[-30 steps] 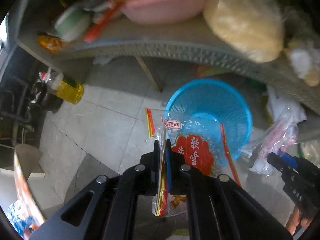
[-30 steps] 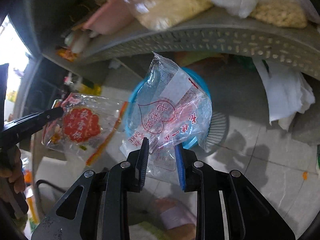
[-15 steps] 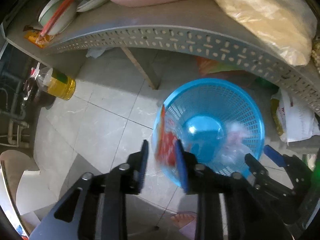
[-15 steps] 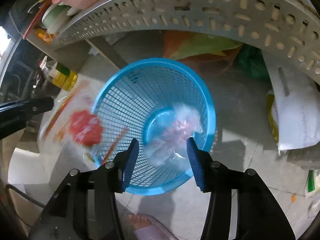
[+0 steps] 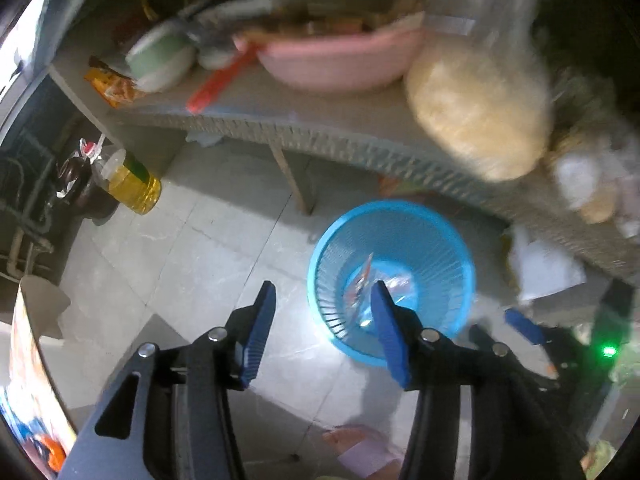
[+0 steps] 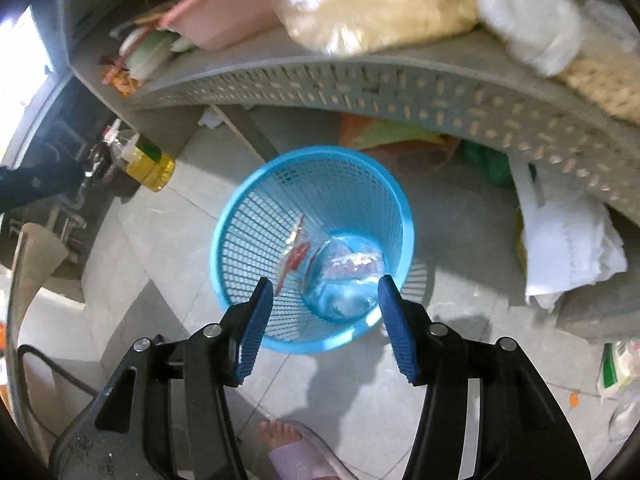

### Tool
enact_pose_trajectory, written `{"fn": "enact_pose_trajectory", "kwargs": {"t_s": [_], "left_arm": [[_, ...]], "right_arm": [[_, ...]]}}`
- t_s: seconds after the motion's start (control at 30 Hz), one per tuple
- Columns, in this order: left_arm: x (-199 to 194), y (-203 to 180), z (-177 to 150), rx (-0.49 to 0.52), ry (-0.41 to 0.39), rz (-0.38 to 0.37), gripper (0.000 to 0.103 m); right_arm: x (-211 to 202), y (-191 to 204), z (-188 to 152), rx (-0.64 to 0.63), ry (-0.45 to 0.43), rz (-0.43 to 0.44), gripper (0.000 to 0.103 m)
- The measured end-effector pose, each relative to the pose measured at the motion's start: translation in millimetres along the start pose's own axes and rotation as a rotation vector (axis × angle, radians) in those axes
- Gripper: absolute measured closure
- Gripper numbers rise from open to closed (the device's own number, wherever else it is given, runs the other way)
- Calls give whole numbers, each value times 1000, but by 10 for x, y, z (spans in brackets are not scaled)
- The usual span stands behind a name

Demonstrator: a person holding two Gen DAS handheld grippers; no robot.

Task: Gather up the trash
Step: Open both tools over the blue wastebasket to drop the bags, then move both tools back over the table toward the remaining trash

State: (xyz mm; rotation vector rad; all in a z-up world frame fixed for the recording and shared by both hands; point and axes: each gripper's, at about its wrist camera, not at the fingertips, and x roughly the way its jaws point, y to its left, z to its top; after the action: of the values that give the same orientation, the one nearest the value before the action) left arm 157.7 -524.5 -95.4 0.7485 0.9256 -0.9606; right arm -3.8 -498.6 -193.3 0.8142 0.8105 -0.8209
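L claw (image 5: pixel 324 312): released, jaws opening, nothing btwn pads; hangs above floor just beside the bin's near rim.
R claw (image 6: pixel 325 308): released, jaws opening too, nothing btwn pads; hangs over the bin's near rim, mouth framing the bin bottom.
Foot (image 6: pixel 280 432): person's foot in pale slipper on floor, nearer than the bin.
Blue mesh bin (image 6: pixel 248 220): upright on tile floor, just in front of the counter edge.
Red-print wrapper (image 6: pixel 298 254): inside bin, leaning on the left inner wall, touching the clear one.
Clear snack bag (image 6: pixel 352 268): inside bin, lying on the bottom.
Done (judged): both wrappers in bin, 2 pcs collected.
Oil bottle (image 6: pixel 150 164): on floor, left of bin, well apart; prob not trash.
White crumpled paper/plastic (image 6: pixel 568 248): on floor right of bin, under counter; looks like a next candidate.
Small packet (image 6: pixel 618 364): floor, right of bin, well apart; maybe trash too.
Counter (image 6: pixel 360 84): behind/above bin; orange wrapper (image 6: pixel 118 78) at its left end, pink basin (image 6: pixel 224 16), bagged food; the wrapper could be left to collect, others look like goods.
Left (judged): more pickups likely; task partway, can't tell how much.
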Motion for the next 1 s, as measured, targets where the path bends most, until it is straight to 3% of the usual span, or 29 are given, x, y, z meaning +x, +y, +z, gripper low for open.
{"fn": "enact_pose_trajectory", "kwargs": {"t_s": [0.13, 0.27, 0.37, 0.53, 0.67, 0.8, 1.0], "left_arm": [[-827, 74, -284, -100, -153, -90, 31], [-1449, 83, -633, -76, -237, -114, 26], [-1803, 171, -984, -114, -274, -144, 22], [-2171, 414, -1608, -228, -316, -182, 7], [-2406, 616, -2052, -290, -375, -174, 6], [-2648, 921, -2523, -420, -443, -166, 6], [-2762, 1211, -3187, -590, -483, -161, 6]], "right_arm": [[-366, 95, -25, -54, -44, 1, 36], [-795, 239, -89, -121, -95, -7, 26], [-1065, 392, -122, -185, -153, -19, 18], [-1463, 714, -156, -310, -237, -25, 8], [-1662, 1023, -205, -407, -254, -20, 8], [-1820, 1345, -298, -489, -257, 24, 8], [-1939, 1824, -518, -612, -294, 52, 8]]}}
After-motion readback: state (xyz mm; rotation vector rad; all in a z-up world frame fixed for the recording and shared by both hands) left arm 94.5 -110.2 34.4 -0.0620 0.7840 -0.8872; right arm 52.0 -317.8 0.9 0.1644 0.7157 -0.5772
